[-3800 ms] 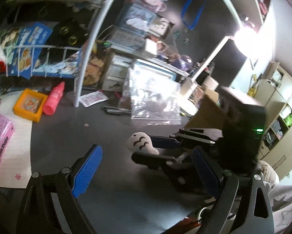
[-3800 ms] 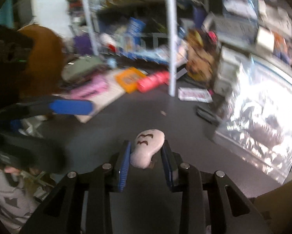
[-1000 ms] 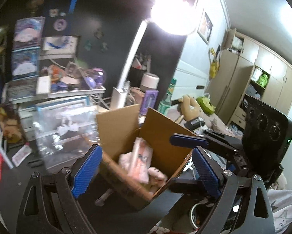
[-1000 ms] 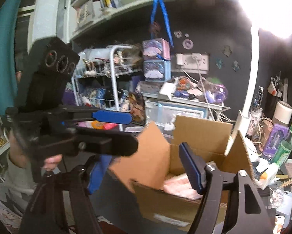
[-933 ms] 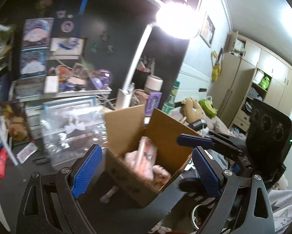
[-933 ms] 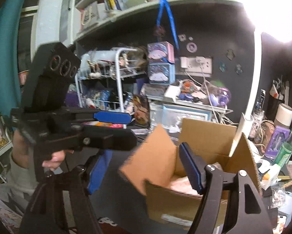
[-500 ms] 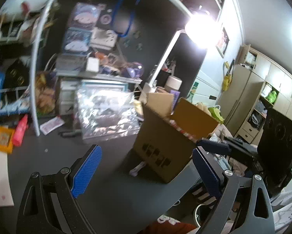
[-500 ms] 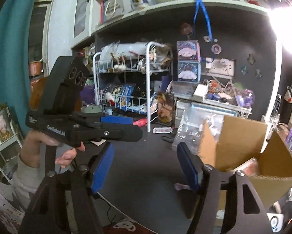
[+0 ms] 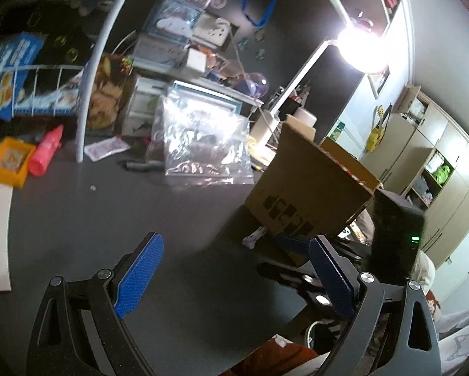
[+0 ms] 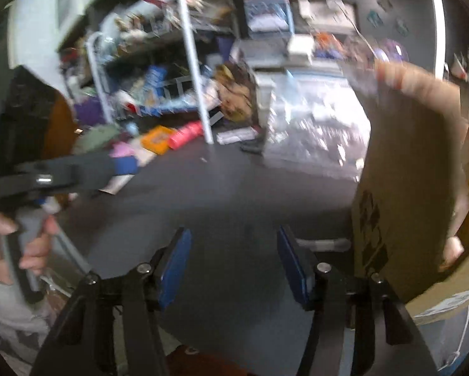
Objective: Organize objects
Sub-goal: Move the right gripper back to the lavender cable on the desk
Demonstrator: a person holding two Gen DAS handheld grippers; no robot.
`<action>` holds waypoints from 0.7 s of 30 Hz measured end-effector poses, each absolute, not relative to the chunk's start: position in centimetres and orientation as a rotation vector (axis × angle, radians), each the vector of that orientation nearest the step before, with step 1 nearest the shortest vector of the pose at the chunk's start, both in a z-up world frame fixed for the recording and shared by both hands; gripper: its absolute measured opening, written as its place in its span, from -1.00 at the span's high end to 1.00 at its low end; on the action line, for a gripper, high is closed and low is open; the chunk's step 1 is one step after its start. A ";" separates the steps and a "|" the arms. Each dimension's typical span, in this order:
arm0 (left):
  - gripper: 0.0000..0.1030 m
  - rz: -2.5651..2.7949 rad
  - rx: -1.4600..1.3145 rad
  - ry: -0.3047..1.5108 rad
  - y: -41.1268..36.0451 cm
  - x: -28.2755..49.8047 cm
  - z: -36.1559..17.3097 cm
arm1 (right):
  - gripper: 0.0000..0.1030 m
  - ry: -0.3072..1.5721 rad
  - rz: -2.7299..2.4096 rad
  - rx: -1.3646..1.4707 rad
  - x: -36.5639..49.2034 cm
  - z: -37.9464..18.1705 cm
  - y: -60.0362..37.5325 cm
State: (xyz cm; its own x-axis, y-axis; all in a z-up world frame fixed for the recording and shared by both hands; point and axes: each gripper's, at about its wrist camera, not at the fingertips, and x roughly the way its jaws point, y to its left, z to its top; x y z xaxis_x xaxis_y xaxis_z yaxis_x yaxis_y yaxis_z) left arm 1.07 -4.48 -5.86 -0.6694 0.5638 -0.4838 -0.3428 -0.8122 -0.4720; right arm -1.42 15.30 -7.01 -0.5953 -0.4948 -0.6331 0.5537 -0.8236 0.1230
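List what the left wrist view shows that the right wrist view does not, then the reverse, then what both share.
Only the left wrist view: the lit lamp, the wardrobe, and the open, empty left hand-held gripper.

Only the right wrist view: a hand holding the other tool, and the empty right hand-held gripper, whose jaws have just been closing.

Both: the cardboard box, the clear plastic bag, the orange tray, the pink bottle, and the small pale item beside the box.

Left gripper (image 9: 231, 269) wide open over a dark desk (image 9: 109, 219), cardboard box (image 9: 309, 194) to the right, clear plastic bag (image 9: 203, 147) behind, pink bottle (image 9: 46, 152) beside an orange tray (image 9: 8, 163)
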 end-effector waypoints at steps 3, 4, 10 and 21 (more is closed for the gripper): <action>-0.82 2.438 -0.899 -0.489 -4.9 0.8 -6.8 | 0.06 0.256 -2.473 0.881 -2.3 -8.2 14.7; -0.82 2.442 -0.911 -0.489 -5.0 0.7 -7.0 | 0.12 0.315 -2.504 0.868 -2.5 -8.4 14.5; -0.82 2.447 -0.938 -0.487 -5.3 1.0 -7.8 | 0.25 0.490 -2.563 0.820 -2.7 -9.3 13.5; -0.82 2.440 -0.961 -0.491 -5.6 0.9 -8.4 | 0.26 0.489 -2.566 0.937 -4.5 -10.8 13.4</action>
State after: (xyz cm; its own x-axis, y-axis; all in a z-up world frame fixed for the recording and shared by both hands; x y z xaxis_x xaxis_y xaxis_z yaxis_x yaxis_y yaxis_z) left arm 0.90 -5.60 -8.39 -0.6445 0.5424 -0.5388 -0.2919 -0.8259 -0.4824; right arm -4.50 13.35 -10.76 -0.7129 -0.2165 -0.6670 0.4467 -0.8734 -0.1940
